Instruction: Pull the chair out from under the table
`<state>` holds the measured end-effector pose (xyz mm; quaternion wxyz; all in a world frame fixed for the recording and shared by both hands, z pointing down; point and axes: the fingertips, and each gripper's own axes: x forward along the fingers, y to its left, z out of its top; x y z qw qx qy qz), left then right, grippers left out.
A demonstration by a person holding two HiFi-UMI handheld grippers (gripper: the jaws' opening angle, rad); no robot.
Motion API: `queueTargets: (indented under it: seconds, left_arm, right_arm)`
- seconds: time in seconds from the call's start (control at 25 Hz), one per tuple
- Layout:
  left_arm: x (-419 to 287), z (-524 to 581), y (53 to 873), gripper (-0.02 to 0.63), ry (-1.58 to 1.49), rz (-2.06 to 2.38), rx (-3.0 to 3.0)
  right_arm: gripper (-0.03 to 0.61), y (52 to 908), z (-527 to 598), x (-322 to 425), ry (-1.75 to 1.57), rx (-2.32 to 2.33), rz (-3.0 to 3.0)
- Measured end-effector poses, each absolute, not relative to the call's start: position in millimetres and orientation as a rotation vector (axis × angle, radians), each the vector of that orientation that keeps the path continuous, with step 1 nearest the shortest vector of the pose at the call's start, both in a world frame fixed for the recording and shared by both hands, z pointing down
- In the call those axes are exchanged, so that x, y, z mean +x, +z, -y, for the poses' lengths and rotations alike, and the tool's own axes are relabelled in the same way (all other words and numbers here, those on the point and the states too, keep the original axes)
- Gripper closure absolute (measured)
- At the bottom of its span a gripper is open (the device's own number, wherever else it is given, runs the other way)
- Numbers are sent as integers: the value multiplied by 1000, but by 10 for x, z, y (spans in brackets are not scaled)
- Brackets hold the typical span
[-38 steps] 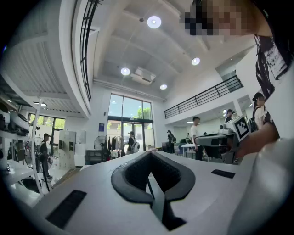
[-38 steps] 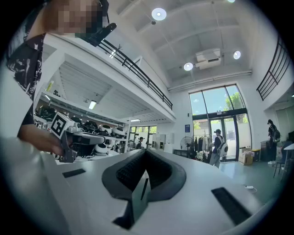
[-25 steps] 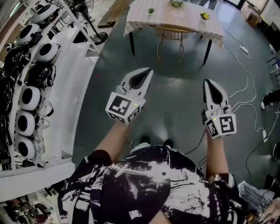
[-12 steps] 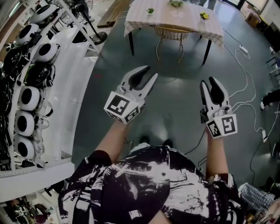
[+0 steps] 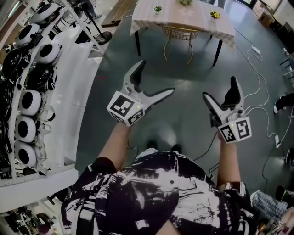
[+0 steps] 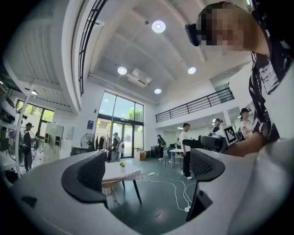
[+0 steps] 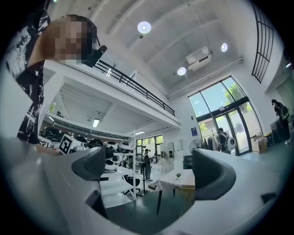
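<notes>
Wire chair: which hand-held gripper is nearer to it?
Left. The left hand-held gripper is short of the wire chair, slightly left; the right hand-held gripper farther off, right.

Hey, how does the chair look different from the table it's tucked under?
The chair is gold wire on thin legs; the table has straight dark legs. The table is wider and taller, draped in a pale checked cloth with small plants on top; the chair is bare and tucked beneath. Both stand on the grey floor.

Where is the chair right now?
In the head view the chair sits at top centre, tucked under the cloth-covered table, far ahead of the left gripper and the right gripper.
</notes>
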<state>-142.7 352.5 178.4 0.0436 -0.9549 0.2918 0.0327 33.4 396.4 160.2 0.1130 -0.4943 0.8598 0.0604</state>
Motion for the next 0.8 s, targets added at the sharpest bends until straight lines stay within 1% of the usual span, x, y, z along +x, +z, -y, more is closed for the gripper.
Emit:
queueTargets:
  seconds: [0.24,0.64,0.8]
  left_arm:
    - [-1601,-3403,1844,67,93,-894,-2929]
    - [-2127,-3067,1999,67,65,-804,-2966]
    - [-2166,-2898,2030,67,82,-755,-2987]
  right_arm:
    - [16,1663,-3866,205,185,-1463,-2558]
    - [20,1812,-3593,-376,182,-1529,-2556]
    - [21,1899,-3519,-468,169,-1575,-2551]
